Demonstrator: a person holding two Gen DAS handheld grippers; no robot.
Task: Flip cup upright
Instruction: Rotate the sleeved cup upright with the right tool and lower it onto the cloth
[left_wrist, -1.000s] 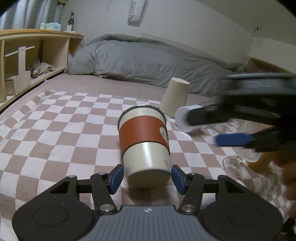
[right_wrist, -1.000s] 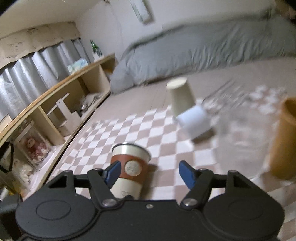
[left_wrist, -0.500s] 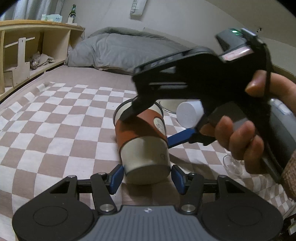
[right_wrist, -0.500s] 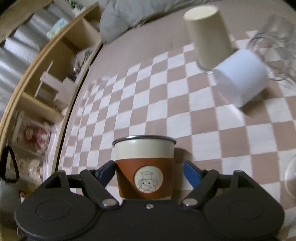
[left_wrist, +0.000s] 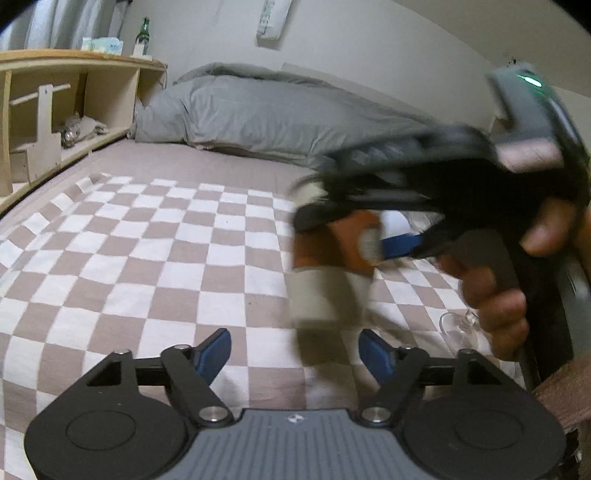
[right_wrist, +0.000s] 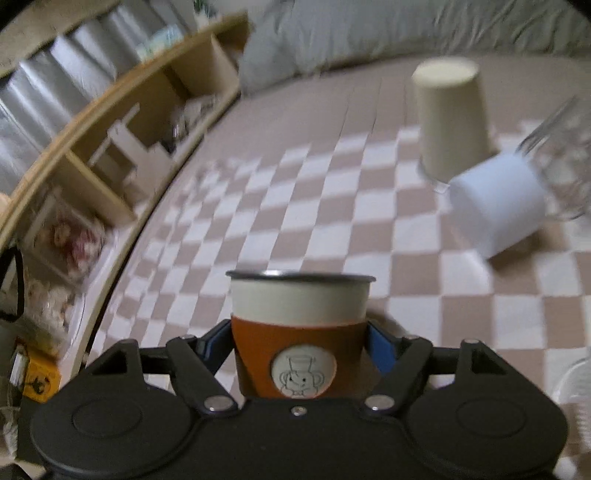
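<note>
Cup: a cream cup with a rust-orange sleeve and a dark metal rim (right_wrist: 300, 332), clamped between the blue pads of the right tool (right_wrist: 300, 349) at the sleeve; a round badge with a line-drawn figure faces the right wrist camera. In the left wrist view it appears blurred (left_wrist: 328, 273), rim end up and away, base end low, above the checked cloth.
Right tool: closed on the cup's sleeve, one blue pad on each side, touching it. In the left wrist view its black body is held in the person's right hand (left_wrist: 517, 280).
Left tool: (left_wrist: 295, 350) blue fingers (left_wrist: 214, 350) spread apart, holding nothing; the cup's base sits just ahead of the gap, not touching either finger.
Bed: covered by a brown-and-white checked cloth (left_wrist: 147, 258), with a grey duvet (left_wrist: 266, 114) at the far end.
Other cups: a beige paper cup standing upside down (right_wrist: 450, 118), a white cup on its side (right_wrist: 498, 203) just beside it, and a clear ribbed glass (right_wrist: 565, 162) next to that.
Shelf: a wooden shelf unit (left_wrist: 74, 96) along the bed's left side.
</note>
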